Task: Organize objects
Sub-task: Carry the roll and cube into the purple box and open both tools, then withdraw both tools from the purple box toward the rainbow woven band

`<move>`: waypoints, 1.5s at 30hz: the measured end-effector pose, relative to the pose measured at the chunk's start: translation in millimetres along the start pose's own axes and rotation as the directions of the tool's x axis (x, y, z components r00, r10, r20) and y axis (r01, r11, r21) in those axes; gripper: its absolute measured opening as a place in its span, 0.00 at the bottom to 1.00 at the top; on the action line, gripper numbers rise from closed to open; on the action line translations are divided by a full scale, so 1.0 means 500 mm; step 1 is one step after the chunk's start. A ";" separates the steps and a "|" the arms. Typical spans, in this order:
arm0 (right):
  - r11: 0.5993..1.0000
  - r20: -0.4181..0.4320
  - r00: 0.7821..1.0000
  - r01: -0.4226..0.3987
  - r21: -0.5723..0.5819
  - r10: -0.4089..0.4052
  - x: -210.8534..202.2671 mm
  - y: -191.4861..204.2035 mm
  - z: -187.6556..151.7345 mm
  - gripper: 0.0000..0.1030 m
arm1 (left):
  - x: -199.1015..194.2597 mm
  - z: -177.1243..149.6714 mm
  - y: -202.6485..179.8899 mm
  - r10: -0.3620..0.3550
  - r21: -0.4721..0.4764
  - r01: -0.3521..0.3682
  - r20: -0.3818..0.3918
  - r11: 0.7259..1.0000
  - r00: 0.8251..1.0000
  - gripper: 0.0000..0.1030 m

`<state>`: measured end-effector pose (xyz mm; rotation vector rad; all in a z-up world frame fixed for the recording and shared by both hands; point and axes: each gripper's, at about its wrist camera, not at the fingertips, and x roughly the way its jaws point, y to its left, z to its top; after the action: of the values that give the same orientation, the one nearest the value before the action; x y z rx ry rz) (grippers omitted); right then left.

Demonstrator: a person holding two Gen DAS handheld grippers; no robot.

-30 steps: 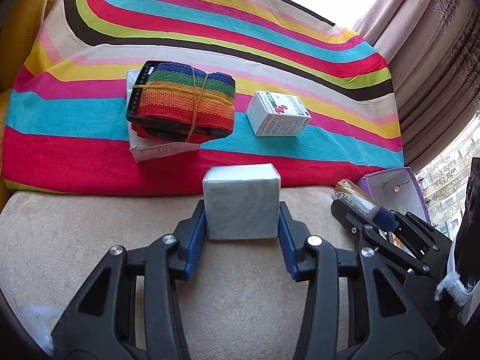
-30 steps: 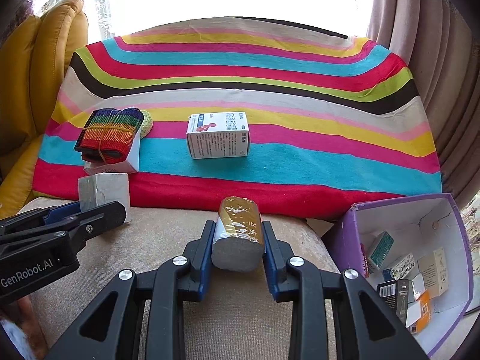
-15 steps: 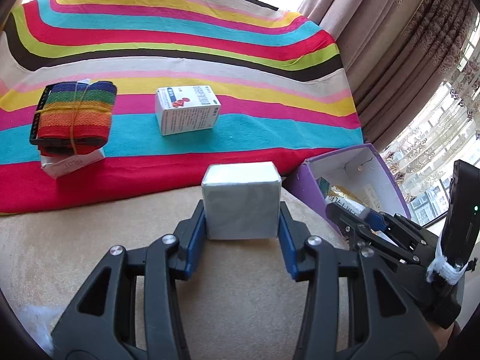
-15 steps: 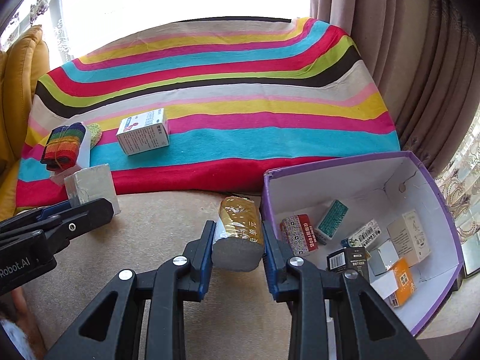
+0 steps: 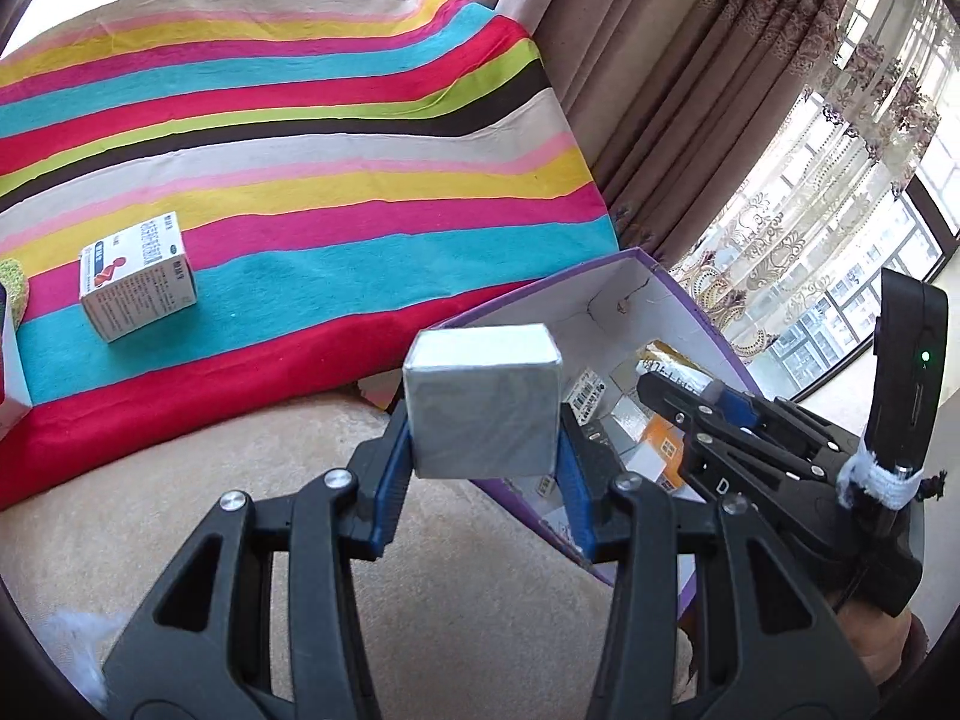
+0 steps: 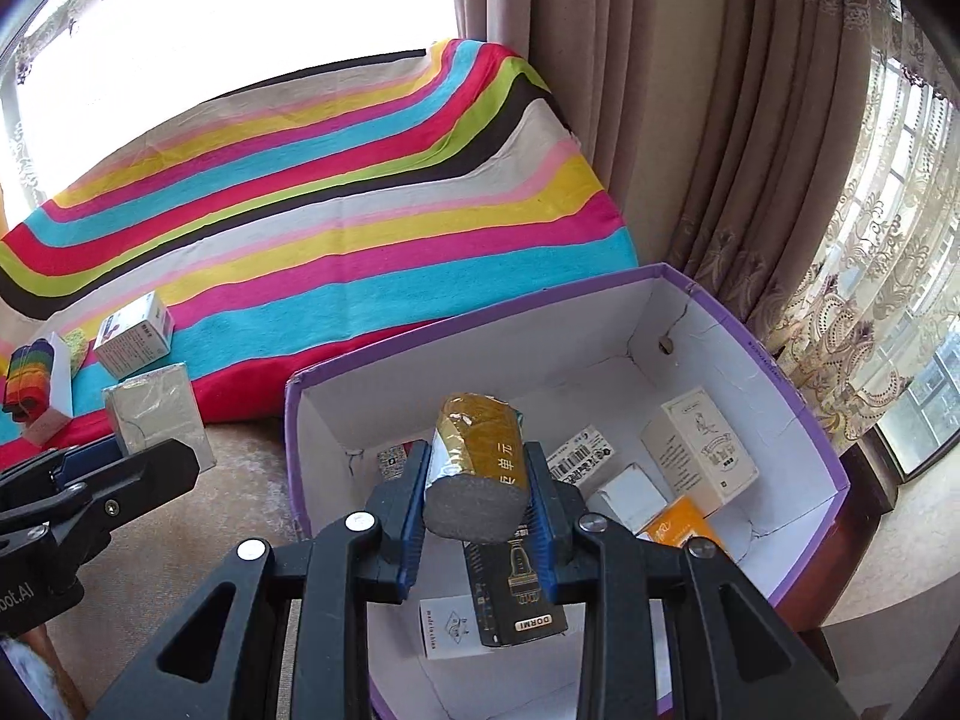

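My left gripper (image 5: 483, 414) is shut on a grey-white wrapped block (image 5: 483, 399), held in the air at the near left corner of the purple box (image 5: 528, 300). My right gripper (image 6: 477, 480) is shut on a gold-wrapped roll (image 6: 480, 450) with a grey foam end, hanging over the inside of the purple box (image 6: 780, 372). Several small cartons lie on the box floor, among them a black one (image 6: 516, 606) and an orange one (image 6: 678, 525). The left gripper with its block (image 6: 159, 420) shows at the left edge of the right wrist view.
A striped blanket (image 5: 300, 180) covers the sofa behind. On it stand a white medicine box (image 5: 137, 276) and, further left, a rainbow strap bundle (image 6: 27, 381) on a white box. Beige cushion (image 5: 240, 450) lies below. Curtains (image 6: 690, 120) and a window stand to the right.
Both grippers swung right with their loads. The purple box came into full view; the right gripper's roll now hangs over its inside and the left block sits at its corner.
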<state>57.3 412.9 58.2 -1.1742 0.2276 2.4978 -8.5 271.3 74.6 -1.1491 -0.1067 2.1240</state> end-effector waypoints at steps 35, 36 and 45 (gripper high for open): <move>1.000 0.014 1.000 -0.006 -0.003 0.006 -0.003 0.028 0.046 0.68 | -0.047 0.011 0.109 0.098 -0.114 -0.089 0.070 0.989 0.993 0.69; 1.000 0.011 1.000 -0.011 -0.010 0.011 -0.003 0.035 0.044 0.70 | -0.055 0.010 0.114 0.105 -0.113 -0.095 0.078 0.989 0.991 0.70; 0.996 -0.014 0.998 -0.059 -0.065 0.058 -0.001 0.107 0.034 0.78 | -0.152 -0.024 0.176 0.214 -0.132 -0.191 0.186 0.973 0.959 0.82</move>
<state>24.4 368.9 69.1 -1.2254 0.1872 2.5673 -20.4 155.6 87.1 -1.0459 -0.2114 2.4408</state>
